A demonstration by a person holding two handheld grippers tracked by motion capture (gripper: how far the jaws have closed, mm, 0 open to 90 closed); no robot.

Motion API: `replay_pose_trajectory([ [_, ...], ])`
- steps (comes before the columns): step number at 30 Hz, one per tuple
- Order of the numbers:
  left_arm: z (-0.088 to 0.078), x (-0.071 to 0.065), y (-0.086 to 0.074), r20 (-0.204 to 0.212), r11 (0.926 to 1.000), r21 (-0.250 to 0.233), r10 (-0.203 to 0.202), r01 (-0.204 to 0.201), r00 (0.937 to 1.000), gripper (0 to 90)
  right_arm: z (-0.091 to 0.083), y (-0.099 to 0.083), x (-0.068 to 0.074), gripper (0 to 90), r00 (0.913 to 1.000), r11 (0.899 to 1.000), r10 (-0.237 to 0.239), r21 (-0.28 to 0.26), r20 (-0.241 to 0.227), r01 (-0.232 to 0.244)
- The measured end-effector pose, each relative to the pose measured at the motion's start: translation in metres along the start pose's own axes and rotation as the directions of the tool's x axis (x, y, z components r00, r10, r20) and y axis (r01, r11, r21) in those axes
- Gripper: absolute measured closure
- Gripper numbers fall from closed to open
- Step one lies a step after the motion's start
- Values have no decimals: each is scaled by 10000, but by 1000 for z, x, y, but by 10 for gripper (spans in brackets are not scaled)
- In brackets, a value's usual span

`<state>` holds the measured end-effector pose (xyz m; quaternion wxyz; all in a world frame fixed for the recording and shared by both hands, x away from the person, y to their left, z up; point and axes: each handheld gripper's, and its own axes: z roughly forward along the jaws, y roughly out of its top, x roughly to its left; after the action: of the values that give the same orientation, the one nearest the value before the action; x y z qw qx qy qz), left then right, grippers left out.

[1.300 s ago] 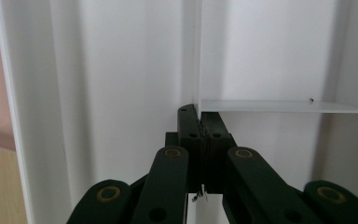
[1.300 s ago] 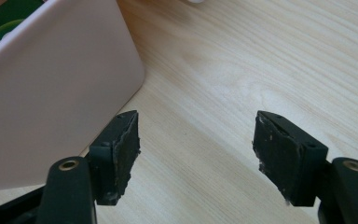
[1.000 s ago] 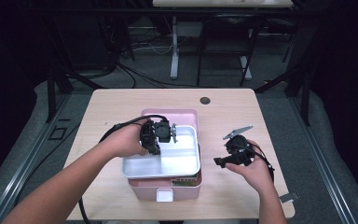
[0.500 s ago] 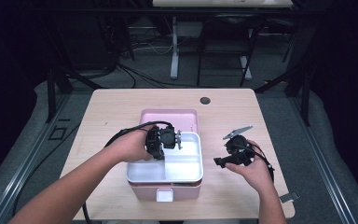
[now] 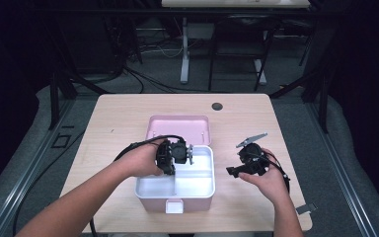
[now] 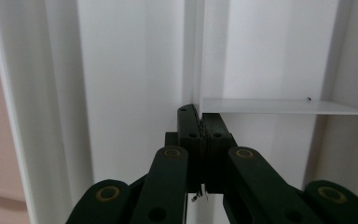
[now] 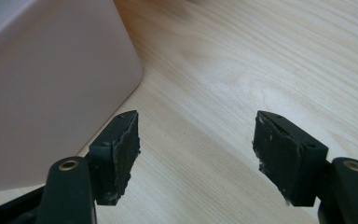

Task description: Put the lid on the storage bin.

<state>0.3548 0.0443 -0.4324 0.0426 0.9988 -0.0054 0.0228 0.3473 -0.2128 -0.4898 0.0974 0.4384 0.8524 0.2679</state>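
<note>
Lab or test workspace, dimly lit. Pale wooden table (image 5: 128,118) on grey carpeted floor (image 5: 335,148). Behind the table: black metal frame legs (image 5: 59,94), loose cables (image 5: 148,81) across the floor, white desk leg (image 5: 184,49). Beside the table, floor rails (image 5: 24,177).
</note>
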Motion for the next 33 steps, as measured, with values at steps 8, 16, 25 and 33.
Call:
replay_pose_trajectory([
  [8,7,-1,1,17,9996,97,-273,272,9996,878,2,0,-1,312,9999,10000,91,31,-50,-91],
  [16,7,-3,3,-158,9994,257,-206,211,9997,869,6,2,0,316,9998,9998,187,62,-52,-187],
  [25,7,-4,6,-222,9987,437,-259,268,9994,868,15,12,-4,355,9995,9981,245,-556,-219,-256],
  [33,8,-5,7,-251,9986,450,-265,276,9993,867,12,31,-11,424,9987,9965,497,-678,121,-488],
])
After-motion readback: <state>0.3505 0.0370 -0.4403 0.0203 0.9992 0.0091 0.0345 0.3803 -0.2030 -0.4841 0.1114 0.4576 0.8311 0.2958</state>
